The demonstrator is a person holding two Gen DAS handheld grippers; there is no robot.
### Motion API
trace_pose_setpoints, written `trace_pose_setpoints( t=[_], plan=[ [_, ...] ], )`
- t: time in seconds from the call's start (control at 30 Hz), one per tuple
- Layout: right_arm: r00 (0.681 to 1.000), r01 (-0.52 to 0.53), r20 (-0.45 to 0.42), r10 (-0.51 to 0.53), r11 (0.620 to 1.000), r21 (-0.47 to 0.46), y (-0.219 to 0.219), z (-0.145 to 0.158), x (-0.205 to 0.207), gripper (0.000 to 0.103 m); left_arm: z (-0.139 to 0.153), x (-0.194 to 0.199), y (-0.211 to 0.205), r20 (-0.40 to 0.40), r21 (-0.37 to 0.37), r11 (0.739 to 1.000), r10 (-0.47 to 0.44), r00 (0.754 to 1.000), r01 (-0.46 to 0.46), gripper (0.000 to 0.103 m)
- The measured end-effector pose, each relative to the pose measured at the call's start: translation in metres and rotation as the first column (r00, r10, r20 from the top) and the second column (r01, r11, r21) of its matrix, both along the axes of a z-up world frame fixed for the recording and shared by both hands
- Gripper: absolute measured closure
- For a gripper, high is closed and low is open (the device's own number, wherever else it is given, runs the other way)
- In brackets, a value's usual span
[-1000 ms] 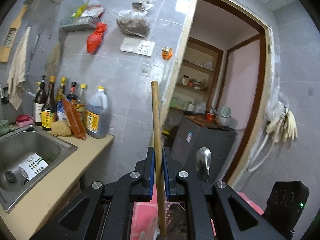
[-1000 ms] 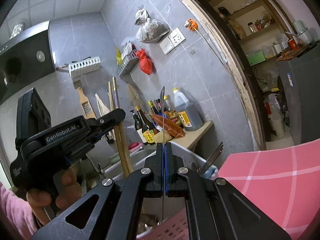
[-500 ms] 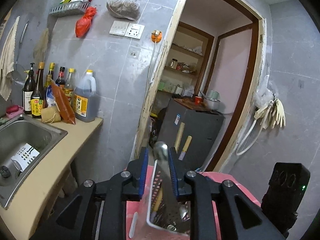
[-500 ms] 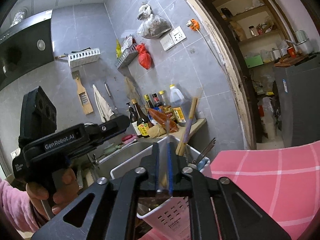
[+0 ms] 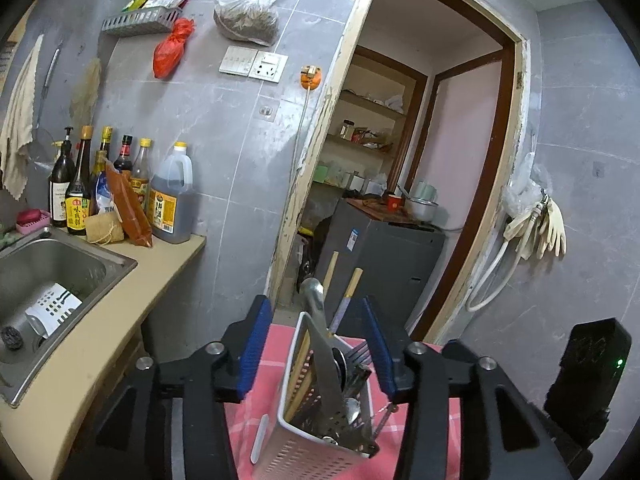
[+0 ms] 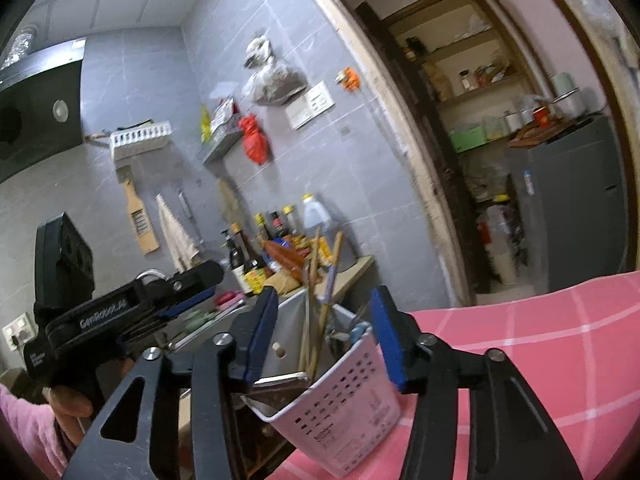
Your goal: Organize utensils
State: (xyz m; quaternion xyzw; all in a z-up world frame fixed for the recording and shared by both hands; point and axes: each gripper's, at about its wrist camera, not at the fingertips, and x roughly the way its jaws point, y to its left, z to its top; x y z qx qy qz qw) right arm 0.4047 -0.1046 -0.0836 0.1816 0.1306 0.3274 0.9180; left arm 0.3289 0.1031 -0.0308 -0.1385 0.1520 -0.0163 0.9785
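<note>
Both grippers hang with their blue-padded black jaws spread wide and nothing between them. The left gripper (image 5: pixel 316 346) frames a white perforated plastic caddy (image 5: pixel 308 440) from above; the right gripper (image 6: pixel 326 334) frames the same caddy (image 6: pixel 344 392) from the side, its jaws apart on either flank, not touching it.

The caddy is a tall rectangular bin with rows of small slots, standing on a pink checked cloth (image 6: pixel 540 340). Inside it stand wooden chopsticks (image 5: pixel 352 280), a shiny steel ladle handle (image 5: pixel 314 300), a flat steel blade (image 5: pixel 326 364), a fork (image 5: pixel 360 354) and spoons.

A second ago the left jaws were clamped on a wooden stick and the right jaws on a thin blade; half a second ago both had parted only narrowly above the caddy. Now both are fully spread and the utensils sit in the caddy.

Beyond lie a beige counter (image 5: pixel 100 336), a steel sink (image 5: pixel 60 276), glass sauce bottles (image 5: pixel 76 184) and grey wall tile.
</note>
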Motion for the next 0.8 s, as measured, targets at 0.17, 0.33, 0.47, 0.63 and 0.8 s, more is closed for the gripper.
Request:
trace_pose_setpoints(
  t=[0.17, 0.33, 0.47, 0.63, 0.8],
  plan=[
    [0.995, 0.102, 0.006, -0.102, 0.995, -0.018, -0.02, 0.016, -0.017, 0.043, 0.008, -0.012, -0.009, 0.004, 0.032, 0.999, 0.006, 1.0, -0.007, 0.037],
    [0.984, 0.18, 0.009, -0.18, 0.982, -0.058, -0.04, 0.034, -0.037, 0.027, 0.016, -0.024, -0.017, -0.001, 0.042, 0.999, 0.012, 1.0, -0.012, 0.017],
    [0.97, 0.242, 0.013, -0.242, 0.965, -0.096, -0.057, 0.049, -0.058, 0.015, 0.022, -0.036, -0.027, -0.014, 0.056, 0.998, 0.014, 1.0, -0.013, 0.007],
    [0.956, 0.293, 0.011, -0.294, 0.948, -0.122, -0.079, 0.069, -0.083, 0.002, 0.029, -0.057, -0.043, -0.026, 0.097, 0.995, 0.026, 0.999, -0.024, 0.001],
    [0.942, 0.333, 0.021, -0.334, 0.93, -0.159, -0.096, 0.086, -0.112, 0.001, 0.037, -0.083, -0.059, -0.038, 0.106, 0.994, 0.032, 0.999, -0.028, 0.0]
  ],
)
